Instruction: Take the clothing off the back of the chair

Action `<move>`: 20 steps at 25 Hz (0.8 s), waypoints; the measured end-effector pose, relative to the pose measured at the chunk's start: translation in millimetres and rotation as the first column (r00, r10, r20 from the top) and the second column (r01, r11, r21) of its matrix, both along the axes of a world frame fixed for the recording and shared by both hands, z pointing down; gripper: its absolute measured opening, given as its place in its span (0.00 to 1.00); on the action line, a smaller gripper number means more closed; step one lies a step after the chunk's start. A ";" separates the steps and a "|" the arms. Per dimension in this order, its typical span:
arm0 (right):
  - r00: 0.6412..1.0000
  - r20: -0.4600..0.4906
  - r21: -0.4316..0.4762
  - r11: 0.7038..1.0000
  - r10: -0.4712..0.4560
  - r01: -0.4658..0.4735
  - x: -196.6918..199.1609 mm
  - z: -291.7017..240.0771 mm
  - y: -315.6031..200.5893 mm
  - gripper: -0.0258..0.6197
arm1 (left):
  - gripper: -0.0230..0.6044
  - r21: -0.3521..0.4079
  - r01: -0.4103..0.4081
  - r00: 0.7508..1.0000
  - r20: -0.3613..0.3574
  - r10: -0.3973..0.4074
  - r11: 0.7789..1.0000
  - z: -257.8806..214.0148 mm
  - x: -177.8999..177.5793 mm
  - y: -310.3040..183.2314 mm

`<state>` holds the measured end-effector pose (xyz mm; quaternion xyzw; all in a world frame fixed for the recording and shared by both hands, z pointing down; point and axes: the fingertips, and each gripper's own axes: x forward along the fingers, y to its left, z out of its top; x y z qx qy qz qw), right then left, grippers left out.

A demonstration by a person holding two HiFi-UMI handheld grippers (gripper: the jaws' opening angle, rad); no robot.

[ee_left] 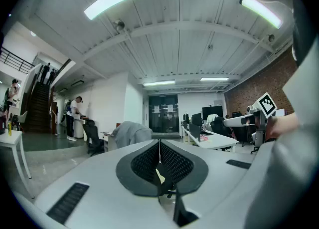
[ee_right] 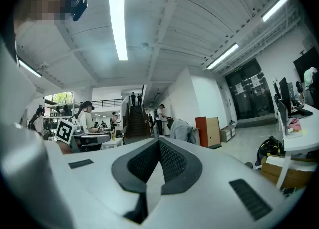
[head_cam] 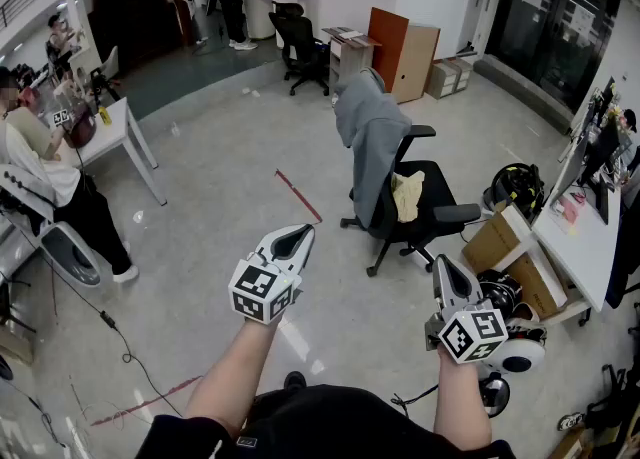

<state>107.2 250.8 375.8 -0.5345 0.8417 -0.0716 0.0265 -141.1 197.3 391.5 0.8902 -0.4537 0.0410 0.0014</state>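
A grey garment (head_cam: 368, 137) hangs over the back of a black office chair (head_cam: 425, 209) in the middle of the room; a pale yellow cloth (head_cam: 407, 195) lies on its seat. The garment (ee_left: 130, 133) shows small and far off beyond the left jaws, and the garment (ee_right: 182, 131) shows beyond the right ones. My left gripper (head_cam: 296, 239) is held level, well short of the chair, shut and empty. My right gripper (head_cam: 447, 277) is level near the chair's base, also shut with nothing in it.
A white desk (head_cam: 585, 237) with cardboard boxes (head_cam: 510, 252) and a helmet (head_cam: 514, 187) stands at the right. A seated person (head_cam: 50, 182) is at a white table (head_cam: 120, 132) at the left. A second black chair (head_cam: 300, 47) and a person stand at the back. A cable (head_cam: 120, 337) crosses the floor.
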 end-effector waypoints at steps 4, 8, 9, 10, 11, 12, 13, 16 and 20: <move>1.000 -0.002 -0.009 1.000 -0.002 0.002 9.8 1.9 8.0 0.05 | 0.04 -0.007 0.003 1.000 0.001 -0.003 1.000 -0.6 9.2 5.9; 1.000 0.003 -0.016 1.000 0.000 0.000 24.9 8.0 20.8 0.05 | 0.04 -0.025 -0.001 1.000 -0.005 0.001 1.000 5.0 26.5 13.5; 1.000 0.008 -0.017 1.000 0.001 -0.001 29.7 9.3 24.2 0.05 | 0.04 -0.028 -0.002 1.000 -0.006 0.002 1.000 6.0 32.0 16.0; 1.000 0.013 -0.018 1.000 0.001 -0.001 34.4 10.4 27.4 0.05 | 0.04 -0.031 -0.003 1.000 -0.006 0.003 1.000 6.8 38.0 18.8; 1.000 0.017 -0.019 1.000 0.000 0.000 38.7 11.4 30.7 0.05 | 0.04 -0.034 -0.005 1.000 -0.005 0.005 0.999 7.6 44.0 22.0; 1.000 0.015 -0.021 1.000 -0.002 0.002 42.5 13.1 33.9 0.05 | 0.04 -0.037 -0.008 1.000 -0.004 0.008 0.999 8.7 50.0 25.7; 1.000 0.009 -0.024 1.000 -0.005 0.005 45.6 15.4 37.0 0.05 | 0.04 -0.041 -0.011 1.000 -0.004 0.011 0.999 10.3 55.5 29.6; 1.000 -0.019 -0.026 1.000 -0.013 0.012 50.8 23.1 42.4 0.05 | 0.04 -0.056 -0.012 1.000 -0.010 0.012 0.998 17.8 67.6 36.6; 0.999 -0.034 -0.028 0.999 -0.025 0.025 47.7 28.9 37.9 0.05 | 0.04 -0.088 -0.002 1.000 -0.011 0.001 0.996 30.7 70.6 29.4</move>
